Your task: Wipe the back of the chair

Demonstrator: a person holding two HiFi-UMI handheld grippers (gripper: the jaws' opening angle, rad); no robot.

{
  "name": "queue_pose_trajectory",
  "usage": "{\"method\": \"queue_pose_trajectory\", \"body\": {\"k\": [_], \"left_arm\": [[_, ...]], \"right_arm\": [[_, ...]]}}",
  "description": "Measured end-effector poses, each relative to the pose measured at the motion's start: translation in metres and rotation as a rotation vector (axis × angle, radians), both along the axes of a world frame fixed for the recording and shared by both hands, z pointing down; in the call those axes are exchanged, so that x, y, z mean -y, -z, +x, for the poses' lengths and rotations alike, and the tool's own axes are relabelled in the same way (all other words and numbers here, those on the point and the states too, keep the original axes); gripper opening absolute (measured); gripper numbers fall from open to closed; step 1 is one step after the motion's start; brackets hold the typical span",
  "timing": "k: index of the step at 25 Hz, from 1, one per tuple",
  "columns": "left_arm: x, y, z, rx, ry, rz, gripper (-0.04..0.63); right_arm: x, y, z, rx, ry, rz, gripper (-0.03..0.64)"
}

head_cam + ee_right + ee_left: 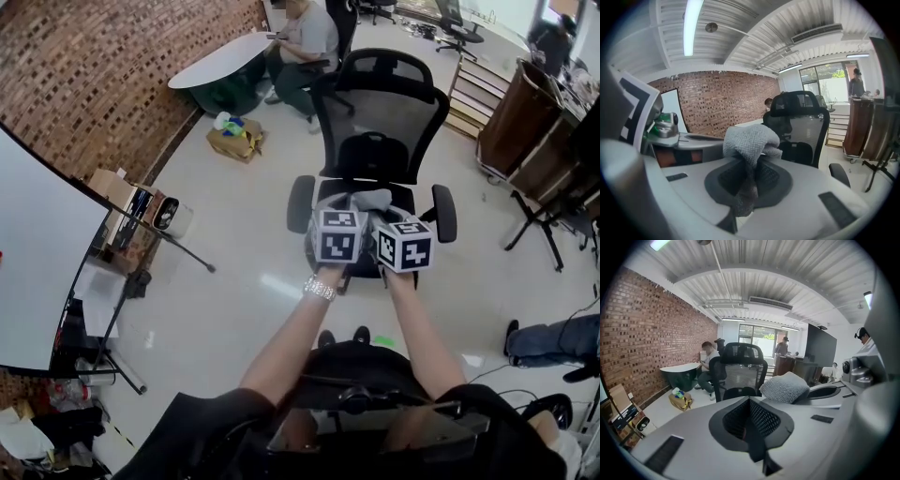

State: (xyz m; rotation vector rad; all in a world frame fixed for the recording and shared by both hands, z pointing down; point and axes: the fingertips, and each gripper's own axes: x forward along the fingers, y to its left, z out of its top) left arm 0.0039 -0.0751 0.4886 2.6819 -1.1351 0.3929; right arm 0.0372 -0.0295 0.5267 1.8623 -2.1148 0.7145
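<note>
A black mesh-backed office chair (380, 117) stands on the pale floor just ahead, its seat side turned toward me. Both grippers hover side by side over the seat's front edge. My right gripper (405, 246) is shut on a grey knitted cloth (370, 200), which bunches up above its jaws (749, 140). My left gripper (339, 234) is shut with nothing between its dark pads (749, 416). In the left gripper view the cloth (785, 386) shows at the right and the chair (740, 371) stands beyond. In the right gripper view the chair back (799, 124) rises behind the cloth.
A person sits at a white round table (220, 61) behind the chair, by the brick wall (103, 75). A brown bag (234, 139) lies on the floor. A whiteboard on a stand (37, 253) is at left, brown cabinets (520, 112) and stand legs (539, 225) at right.
</note>
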Motion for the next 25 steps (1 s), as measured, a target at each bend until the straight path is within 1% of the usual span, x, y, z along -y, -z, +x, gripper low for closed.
{"method": "queue_pose_trajectory", "body": {"k": [6,11,18,25], "left_arm": [[-0.002,-0.002,0.025,0.014,-0.033,0.007,0.003],[0.0,0.001,0.038,0.019,-0.043,0.015,0.003],[-0.003,0.001,0.049,0.022,-0.063,0.018,0.003],[-0.011,-0.007,0.053,0.036,-0.061,0.013,0.003]], "right_arm": [[0.002,0.0,0.024,0.02,-0.014,-0.003,0.025],[0.004,0.002,0.037,0.033,-0.022,0.004,0.025],[0.002,0.002,0.04,0.038,-0.013,0.005,0.025],[-0.007,-0.005,0.041,0.057,0.002,-0.008,0.025]]}}
